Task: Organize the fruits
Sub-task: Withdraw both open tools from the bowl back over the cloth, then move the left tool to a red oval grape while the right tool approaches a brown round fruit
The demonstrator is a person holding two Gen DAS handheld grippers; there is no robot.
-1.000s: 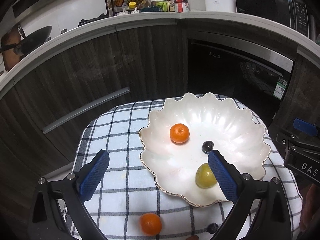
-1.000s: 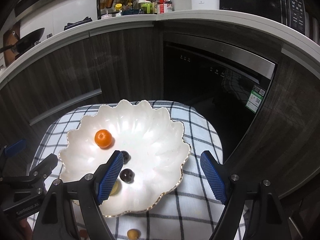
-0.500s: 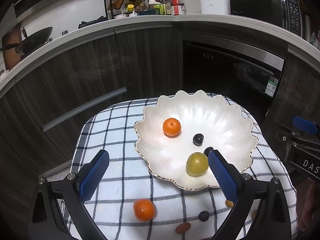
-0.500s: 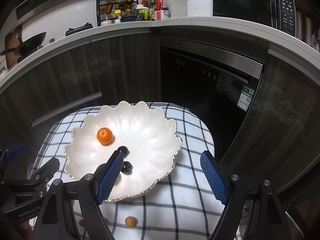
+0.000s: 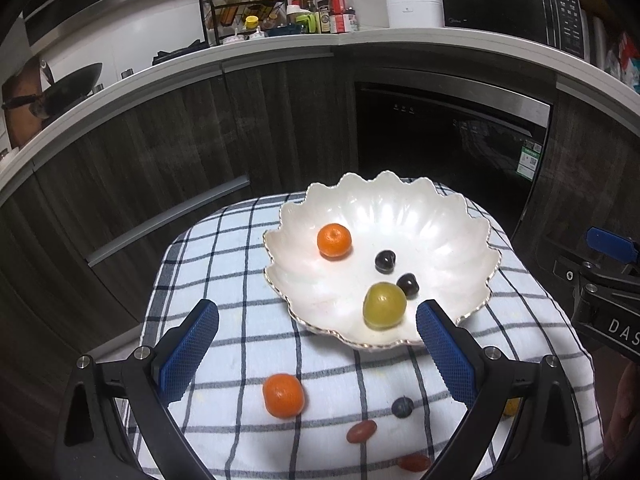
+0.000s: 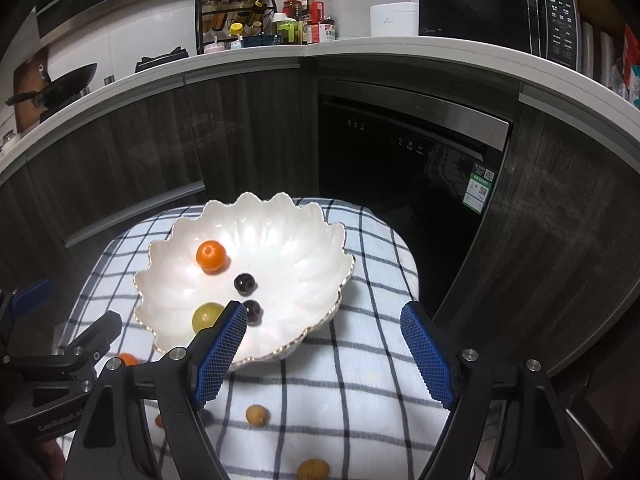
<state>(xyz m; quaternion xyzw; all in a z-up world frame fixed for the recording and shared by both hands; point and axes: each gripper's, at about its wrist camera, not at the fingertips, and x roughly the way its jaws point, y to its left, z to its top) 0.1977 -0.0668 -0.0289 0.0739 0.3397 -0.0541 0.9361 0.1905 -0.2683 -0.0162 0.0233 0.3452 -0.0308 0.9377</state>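
Observation:
A white scalloped bowl (image 5: pixel 440 216) (image 6: pixel 304 240) sits on a checked cloth and holds a mandarin (image 5: pixel 334 241) (image 6: pixel 211 256), a green grape (image 5: pixel 383 305) (image 6: pixel 205 316) and two dark cherries (image 5: pixel 385 261) (image 6: pixel 244 283). On the cloth in front of it lie a second mandarin (image 5: pixel 283 395), a dark berry (image 5: pixel 402 407), two red oval fruits (image 5: pixel 361 431) and two small yellow-brown fruits (image 6: pixel 257 415). My left gripper (image 5: pixel 316 354) stands open above the near cloth. Over the cloth right of the bowl, my right gripper (image 6: pixel 322 350) is open too, with nothing between its fingers.
The cloth (image 5: pixel 240 280) covers a small rounded table whose edges drop off on all sides. Dark cabinets and a built-in dishwasher (image 6: pixel 400 152) stand behind. The counter above carries a bottle rack (image 5: pixel 244 8), a microwave (image 5: pixel 508 4) and a wok (image 5: pixel 68 84).
Both grippers have drawn back from the bowl, so it looks smaller and farther. More loose fruit on the near cloth has come into view. The jaws stayed as wide as before.

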